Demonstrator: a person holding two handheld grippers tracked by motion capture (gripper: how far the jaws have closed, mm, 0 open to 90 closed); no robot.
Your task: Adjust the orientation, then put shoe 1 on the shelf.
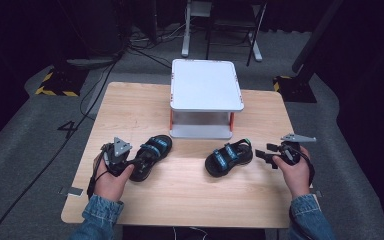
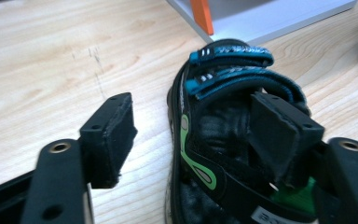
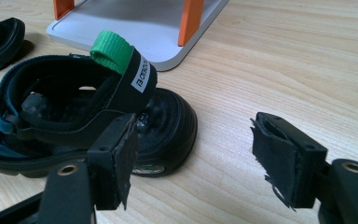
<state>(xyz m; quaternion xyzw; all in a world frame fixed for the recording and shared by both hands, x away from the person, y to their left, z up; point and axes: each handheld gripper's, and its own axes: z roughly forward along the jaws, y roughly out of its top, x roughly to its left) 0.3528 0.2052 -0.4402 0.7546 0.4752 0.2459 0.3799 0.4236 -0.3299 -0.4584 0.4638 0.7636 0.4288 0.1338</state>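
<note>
Two black sandals with blue straps lie on the wooden table [image 1: 190, 200]. The left sandal [image 1: 152, 155] [image 2: 228, 70] lies in front of the stand, toe pointing away. My left gripper [image 1: 132, 162] [image 2: 193, 121] is open at its heel end: one jaw sits inside the sandal over the footbed, the other outside on the bare table, with a gap to the sandal's side. The right sandal [image 1: 228, 157] [image 3: 74, 93] has a green heel loop. My right gripper [image 1: 260, 155] [image 3: 193, 135] stands open just beside its heel, with nothing between the pads.
A white two-level stand [image 1: 205, 85] [image 3: 135, 28] [image 2: 270, 18] with orange legs occupies the table's back middle. The left sandal [image 3: 0, 42] appears far off in the right gripper view. Cables and equipment bases lie on the grey floor beyond.
</note>
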